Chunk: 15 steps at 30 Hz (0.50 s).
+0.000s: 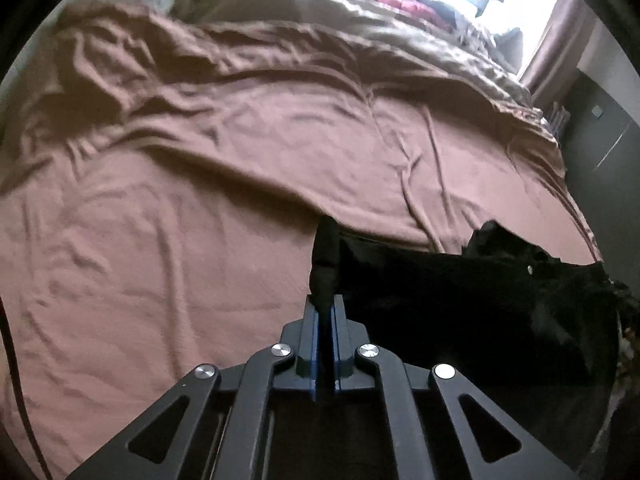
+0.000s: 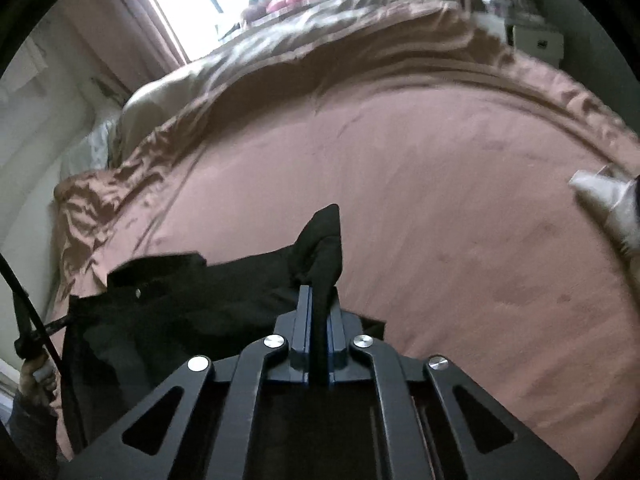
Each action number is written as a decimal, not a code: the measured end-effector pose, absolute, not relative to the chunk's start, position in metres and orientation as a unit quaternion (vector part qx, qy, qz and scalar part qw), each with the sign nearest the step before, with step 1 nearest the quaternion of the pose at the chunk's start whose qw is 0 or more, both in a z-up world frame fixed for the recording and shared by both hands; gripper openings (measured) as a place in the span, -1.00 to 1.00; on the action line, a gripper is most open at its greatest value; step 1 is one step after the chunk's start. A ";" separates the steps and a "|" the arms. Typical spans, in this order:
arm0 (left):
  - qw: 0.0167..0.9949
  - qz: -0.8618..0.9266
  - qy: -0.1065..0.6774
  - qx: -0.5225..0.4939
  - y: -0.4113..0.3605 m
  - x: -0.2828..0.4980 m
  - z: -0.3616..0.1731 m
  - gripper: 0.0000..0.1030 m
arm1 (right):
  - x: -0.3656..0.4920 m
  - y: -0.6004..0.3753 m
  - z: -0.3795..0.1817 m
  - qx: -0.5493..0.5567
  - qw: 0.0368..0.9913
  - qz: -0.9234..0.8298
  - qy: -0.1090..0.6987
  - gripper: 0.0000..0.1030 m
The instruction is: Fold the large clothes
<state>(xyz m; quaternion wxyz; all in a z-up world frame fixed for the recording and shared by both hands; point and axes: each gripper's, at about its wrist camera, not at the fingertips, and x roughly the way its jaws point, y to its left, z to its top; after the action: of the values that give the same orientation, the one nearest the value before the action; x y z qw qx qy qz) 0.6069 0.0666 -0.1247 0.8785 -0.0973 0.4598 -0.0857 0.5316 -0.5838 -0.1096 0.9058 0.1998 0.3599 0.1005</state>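
Observation:
A black garment with a small silver button lies at the near edge of a bed covered by a brown blanket. My left gripper is shut on one corner of the garment, and a pinch of black cloth sticks up past its fingertips. In the right wrist view the same black garment spreads to the left. My right gripper is shut on another corner, whose cloth bunches into a peak above the fingers. The garment's lower part is hidden below both grippers.
The brown blanket covers most of the bed, with a rumpled tan duvet and pillow behind it. A white cloth lies at the right edge. A bright window, curtains and a dark cabinet stand beyond. A hand shows at lower left.

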 end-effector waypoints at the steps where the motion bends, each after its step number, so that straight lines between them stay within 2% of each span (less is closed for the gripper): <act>1: 0.882 -0.088 0.452 -0.103 0.070 0.605 -0.119 -0.91 | 0.526 -0.585 -0.104 0.204 0.909 0.102 0.349 -0.98; 6: 0.895 -0.075 0.429 -0.102 0.071 0.604 -0.100 -0.91 | 0.515 -0.584 -0.106 0.203 0.916 0.080 0.338 -0.98; 13: 0.876 -0.049 0.470 -0.100 0.063 0.632 -0.125 -0.86 | 0.535 -0.572 -0.134 0.224 0.894 0.057 0.384 -0.95; 15: 0.873 -0.050 0.473 -0.109 0.065 0.633 -0.127 -0.79 | 0.529 -0.570 -0.136 0.216 0.900 0.053 0.375 -0.84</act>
<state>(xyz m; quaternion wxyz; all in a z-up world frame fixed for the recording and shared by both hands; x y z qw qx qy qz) 0.6332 0.0650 -0.1272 0.8727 -0.1086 0.4734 -0.0498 0.5287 -0.5701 -0.1358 0.8999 0.2163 0.3751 0.0525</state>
